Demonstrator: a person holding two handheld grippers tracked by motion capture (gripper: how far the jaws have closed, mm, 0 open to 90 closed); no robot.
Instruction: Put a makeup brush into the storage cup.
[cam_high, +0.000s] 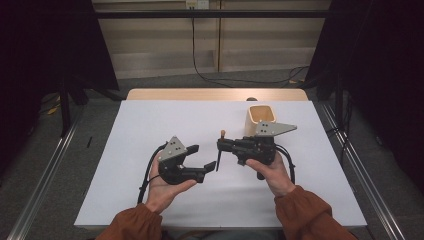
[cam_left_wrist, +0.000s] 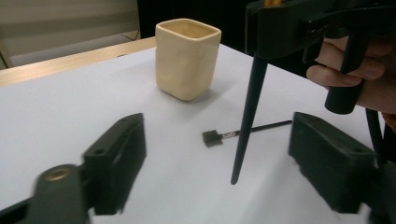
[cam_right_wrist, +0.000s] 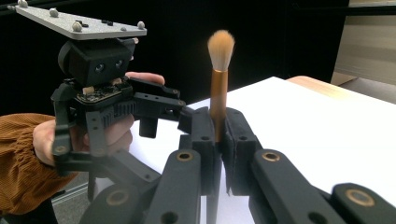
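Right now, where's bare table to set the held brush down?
Free: the white table's far-left stretch beyond the left gripper, and the near edge in front of both hands. Crowded: around the cup, the right gripper holding the makeup brush, and the small flat brush.

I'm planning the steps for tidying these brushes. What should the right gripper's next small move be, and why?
Probably carry the makeup brush across to the beige cup and lower it in handle first. The right gripper is shut on the brush, holding it upright with bristles up, and the cup stands open-topped nearby. The left gripper has its jaws open with nothing between them; a second small brush lies on the table.
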